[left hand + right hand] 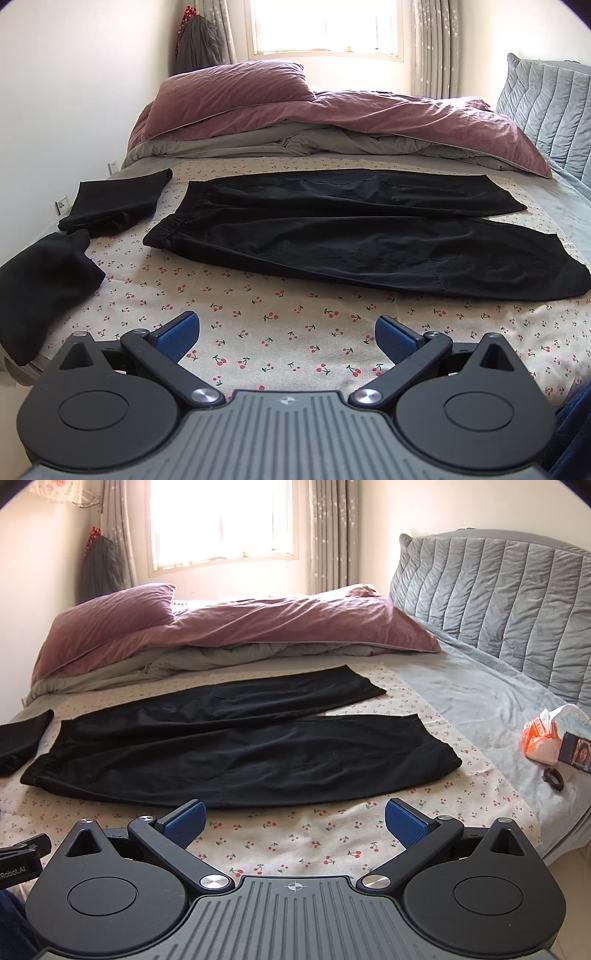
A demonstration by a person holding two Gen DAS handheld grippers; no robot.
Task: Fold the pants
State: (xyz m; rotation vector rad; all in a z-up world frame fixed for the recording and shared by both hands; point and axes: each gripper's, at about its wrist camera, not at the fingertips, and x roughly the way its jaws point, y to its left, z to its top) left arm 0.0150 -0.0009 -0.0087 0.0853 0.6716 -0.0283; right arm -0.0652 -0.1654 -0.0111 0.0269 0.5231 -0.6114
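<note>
Black pants [332,232] lie spread flat across a cherry-print cloth [280,332] on the bed, waistband to the left, both legs running right and slightly apart at the hems. The right wrist view shows the same pants [236,753] on the cloth [295,845]. My left gripper [287,334] hovers over the cloth, short of the pants' near edge, blue pads wide apart with nothing between them. My right gripper [294,821] is likewise open and empty, just in front of the near leg.
Two folded black garments [114,205] [40,288] lie at the cloth's left. A pink duvet [332,122] and grey blanket are heaped behind the pants. A grey padded headboard [498,602] stands right, with an orange-and-white packet [541,740], a phone [576,753] and a dark ring [554,777] on the grey sheet.
</note>
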